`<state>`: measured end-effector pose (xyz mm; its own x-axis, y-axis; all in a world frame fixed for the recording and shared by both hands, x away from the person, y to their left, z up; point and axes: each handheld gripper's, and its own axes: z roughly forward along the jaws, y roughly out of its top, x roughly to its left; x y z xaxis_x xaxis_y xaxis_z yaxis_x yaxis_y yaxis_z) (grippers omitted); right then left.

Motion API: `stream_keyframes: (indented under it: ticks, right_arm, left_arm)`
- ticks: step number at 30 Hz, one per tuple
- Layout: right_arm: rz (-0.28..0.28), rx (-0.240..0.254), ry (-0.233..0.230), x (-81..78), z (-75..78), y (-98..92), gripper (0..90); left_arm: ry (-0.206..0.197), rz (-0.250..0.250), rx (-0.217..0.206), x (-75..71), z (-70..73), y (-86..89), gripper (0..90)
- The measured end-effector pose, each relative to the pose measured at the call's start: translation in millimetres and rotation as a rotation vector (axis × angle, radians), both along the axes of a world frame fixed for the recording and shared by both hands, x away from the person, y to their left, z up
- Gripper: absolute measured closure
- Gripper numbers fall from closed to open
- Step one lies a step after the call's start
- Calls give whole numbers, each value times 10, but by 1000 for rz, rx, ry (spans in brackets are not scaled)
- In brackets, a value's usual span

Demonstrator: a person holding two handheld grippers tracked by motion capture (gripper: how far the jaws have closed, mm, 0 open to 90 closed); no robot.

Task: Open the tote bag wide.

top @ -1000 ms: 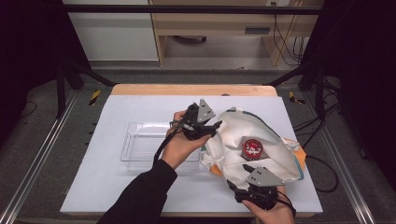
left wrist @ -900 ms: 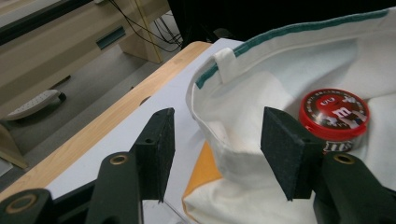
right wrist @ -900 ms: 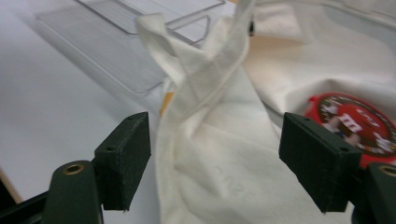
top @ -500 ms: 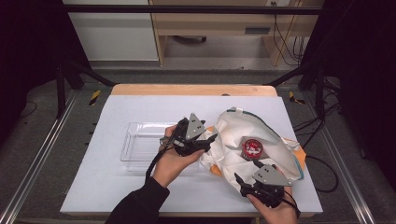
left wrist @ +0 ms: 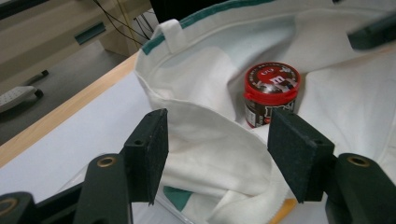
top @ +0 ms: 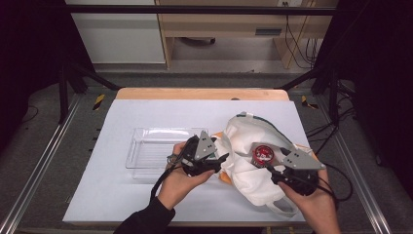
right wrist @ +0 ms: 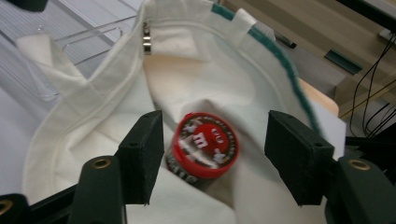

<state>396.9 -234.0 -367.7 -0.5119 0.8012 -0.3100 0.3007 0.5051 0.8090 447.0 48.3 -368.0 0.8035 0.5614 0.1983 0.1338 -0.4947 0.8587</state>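
On the white table (top: 122,204), a red-lidded jar (top: 263,154) is being cradled upright in the mouth of a white cloth bag (top: 243,141), just beside a clear plastic tray (top: 146,151). The left gripper (left wrist: 217,158) is being held open over the bag's rim, its jaws having just been opening. The right gripper (right wrist: 212,158) is being held open around the jar without touching it, its jaws having just been closing.

jar (right wrist: 201,147) body sunk in bag (top: 253,161) folds, lid lettering blurred, tray (top: 146,146) corner under left gripper (top: 214,157)
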Motion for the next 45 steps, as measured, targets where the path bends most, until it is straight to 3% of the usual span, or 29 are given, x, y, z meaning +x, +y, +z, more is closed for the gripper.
stream_keyframes:
  ticks: [4, 7, 12, 17, 21, 24, 28, 33, 40, 45]
  right_arm:
    - [4, -4, 12, 130, 128, -149, 469]
    - [-4, -21, 36, 259, 192, -265, 545]
    - [-15, -36, 48, 416, 266, -379, 573]
    - [-22, -17, 101, 573, 249, -493, 544]
    - [-23, -21, 180, 671, 140, -532, 417]
    - [-12, -35, 213, 703, 67, -540, 400]
    - [-19, -46, 223, 729, 20, -558, 474]
    - [-16, -54, 234, 762, -13, -588, 629]
    - [-41, -88, 249, 830, -129, -629, 804]
    - [-48, -89, 267, 867, -234, -653, 802]
  left_arm:
    - [9, -7, 42, -52, -72, -87, 380]
    - [2, -9, 45, -88, -107, -132, 368]
    - [10, -32, 28, -101, -180, -177, 376]
    - [13, -26, 44, -110, -260, -225, 356]
    - [42, -33, 84, -94, -370, -270, 355]
    - [54, -34, 92, -92, -443, -313, 354]
    - [65, -38, 90, -45, -502, -375, 357]
    - [68, -39, 85, -17, -546, -418, 388]
    - [66, -47, 105, -14, -570, -439, 521]
    - [91, -68, 100, 7, -590, -449, 638]
